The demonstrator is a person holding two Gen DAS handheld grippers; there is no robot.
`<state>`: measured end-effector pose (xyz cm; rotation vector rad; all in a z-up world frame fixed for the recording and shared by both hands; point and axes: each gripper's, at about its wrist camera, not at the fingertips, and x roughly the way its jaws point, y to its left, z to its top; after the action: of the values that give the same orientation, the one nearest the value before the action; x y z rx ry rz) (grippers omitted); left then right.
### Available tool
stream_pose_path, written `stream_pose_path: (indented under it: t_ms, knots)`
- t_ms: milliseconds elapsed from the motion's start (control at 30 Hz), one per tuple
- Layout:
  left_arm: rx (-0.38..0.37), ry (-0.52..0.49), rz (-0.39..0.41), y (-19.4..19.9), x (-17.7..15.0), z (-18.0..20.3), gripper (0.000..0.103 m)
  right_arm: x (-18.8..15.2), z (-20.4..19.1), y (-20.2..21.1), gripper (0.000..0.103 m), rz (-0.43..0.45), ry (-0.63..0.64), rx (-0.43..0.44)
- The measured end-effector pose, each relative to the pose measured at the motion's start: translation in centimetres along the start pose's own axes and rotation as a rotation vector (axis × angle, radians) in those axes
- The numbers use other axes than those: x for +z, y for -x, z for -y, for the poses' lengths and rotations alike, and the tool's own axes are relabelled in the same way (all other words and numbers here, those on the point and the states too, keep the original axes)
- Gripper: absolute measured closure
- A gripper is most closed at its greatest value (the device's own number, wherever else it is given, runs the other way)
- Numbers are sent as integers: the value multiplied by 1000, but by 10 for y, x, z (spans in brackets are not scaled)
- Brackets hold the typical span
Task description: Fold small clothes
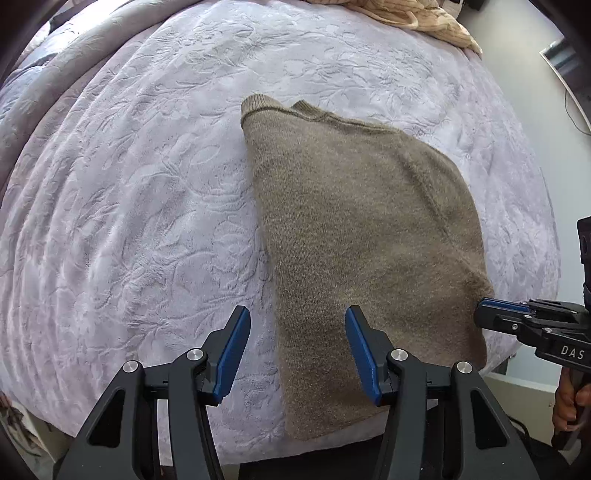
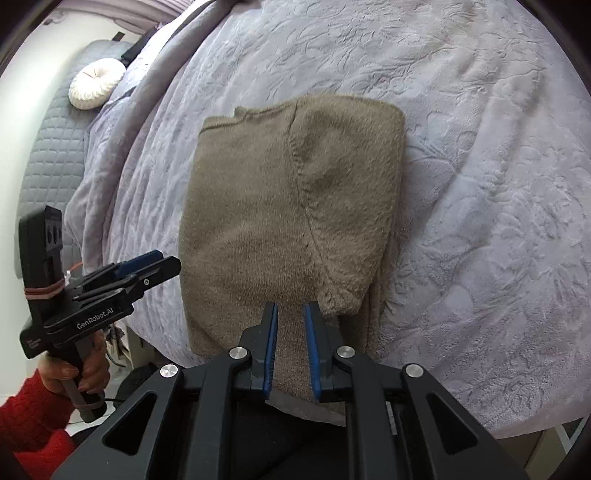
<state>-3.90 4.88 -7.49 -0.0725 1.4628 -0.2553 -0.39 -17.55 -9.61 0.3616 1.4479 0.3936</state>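
A brown knit sweater (image 1: 362, 236) lies flat on the lilac bedspread (image 1: 140, 206), folded lengthwise with a sleeve laid over its body; it also shows in the right wrist view (image 2: 280, 206). My left gripper (image 1: 297, 332) is open and empty, hovering over the sweater's near left edge. My right gripper (image 2: 291, 317) is partly open and empty above the sweater's near hem, beside the sleeve cuff (image 2: 341, 295). Each gripper shows in the other's view: the right one (image 1: 484, 308) at the sweater's right edge, the left one (image 2: 162, 266) at its left edge.
A beige knitted garment (image 1: 417, 18) lies at the bed's far end. A round white cushion (image 2: 96, 84) rests by a grey quilted headboard (image 2: 55, 147). A folded blanket (image 1: 55, 62) runs along the bed's far left. The near bed edge is just below the sweater.
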Motion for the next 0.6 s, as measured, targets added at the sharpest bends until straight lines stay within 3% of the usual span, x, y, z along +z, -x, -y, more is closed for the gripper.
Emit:
stream_pose_path:
  t_ms: [67,100,200,467,600]
  knots:
    - [6,2,-22,-7,-2,-1,48,0,6,-13,87,-23,-6,-56]
    - [1,7,-29,-10,-4,-2,48,0,11,-19,94,-34,-17,-79]
    - [-9,15,-36,-11,-6,-2,48,-2,22,-24,100,-46,-51,-83]
    - [3,31,-11,3,-2,-1,48,2,27,1,99,-14,-132,-27]
    - [18,40,9,14,5,1,48,7,21,16,95,26,-127,-43]
